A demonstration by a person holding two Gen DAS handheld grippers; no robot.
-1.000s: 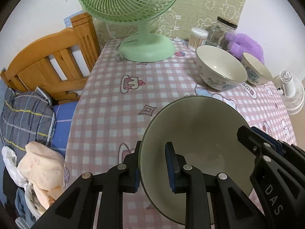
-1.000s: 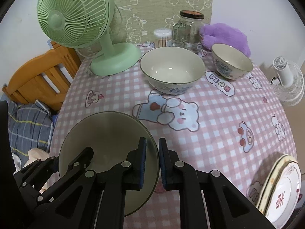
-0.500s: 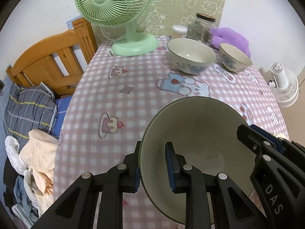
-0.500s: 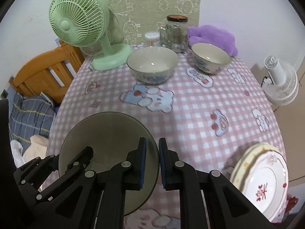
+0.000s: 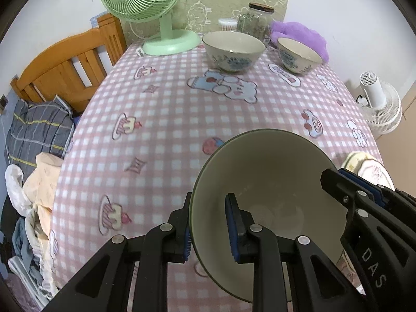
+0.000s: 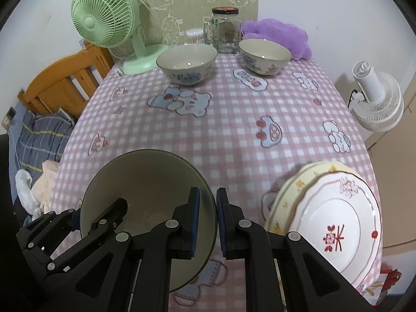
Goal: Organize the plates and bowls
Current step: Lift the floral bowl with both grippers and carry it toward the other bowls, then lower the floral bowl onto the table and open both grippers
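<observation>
Both tongs — left tongs (image 5: 209, 227) and right tongs (image 6: 208, 219) — clamp opposite rims of the wide grey-green ceramic bowl (image 6: 145, 195), sharing its weight above the pink-checked counter (image 6: 221, 130). Two floral bowls (image 6: 187, 63) sit far ahead, stacked plates (image 6: 335, 218) just right — likely nesting comes next.

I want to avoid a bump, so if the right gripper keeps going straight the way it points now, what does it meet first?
Probably the pink checked tablecloth. The right gripper is clamped on the green bowl's rim and points down at bare cloth, left of the stacked plates. Depth is unclear.
</observation>
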